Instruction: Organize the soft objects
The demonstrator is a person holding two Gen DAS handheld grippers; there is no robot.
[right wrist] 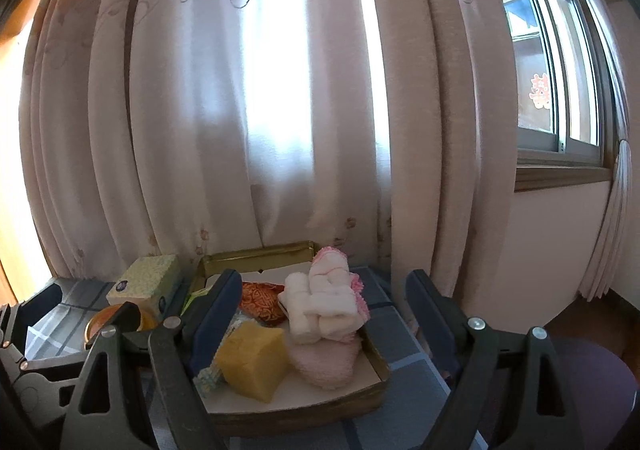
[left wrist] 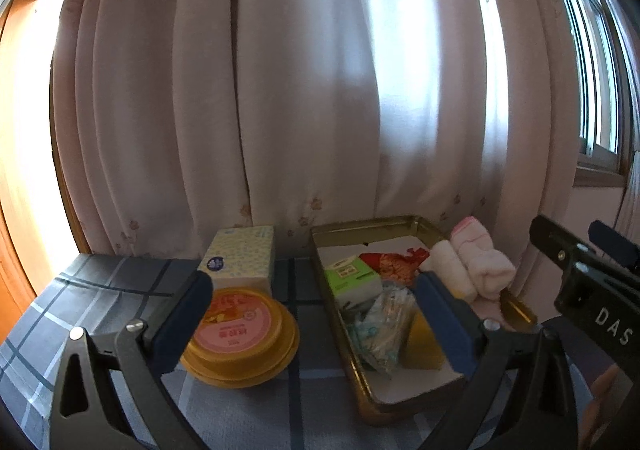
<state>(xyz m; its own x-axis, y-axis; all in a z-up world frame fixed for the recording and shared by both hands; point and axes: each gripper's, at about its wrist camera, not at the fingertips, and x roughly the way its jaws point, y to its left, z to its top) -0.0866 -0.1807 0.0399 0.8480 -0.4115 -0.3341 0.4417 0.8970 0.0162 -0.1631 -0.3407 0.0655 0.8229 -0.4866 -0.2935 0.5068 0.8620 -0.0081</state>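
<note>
The rolled white-and-pink towels (right wrist: 324,306) lie stacked in the gold tin tray (right wrist: 376,360), against its right-hand wall, resting on a pink fluffy cloth (right wrist: 324,364) with a yellow sponge (right wrist: 252,360) just beside them to the left. Their rolls run roughly front to back, away from the camera, so fingers standing left and right of them would close across the short width. The right gripper (right wrist: 320,322) is the better placed: seen from its own wrist, the towels sit almost straight ahead between its two fingers — though farther off and lower, not yet touched. Its jaws stand wide and hold nothing. The left gripper (left wrist: 316,310) is also spread wide and empty; from its view the towels (left wrist: 470,264) lie off beyond its right finger, while the round yellow tub (left wrist: 240,334) and tissue box (left wrist: 240,254) on the checked cloth (left wrist: 120,282) are nearer it. In my judgement the right hand should take the towels.
</note>
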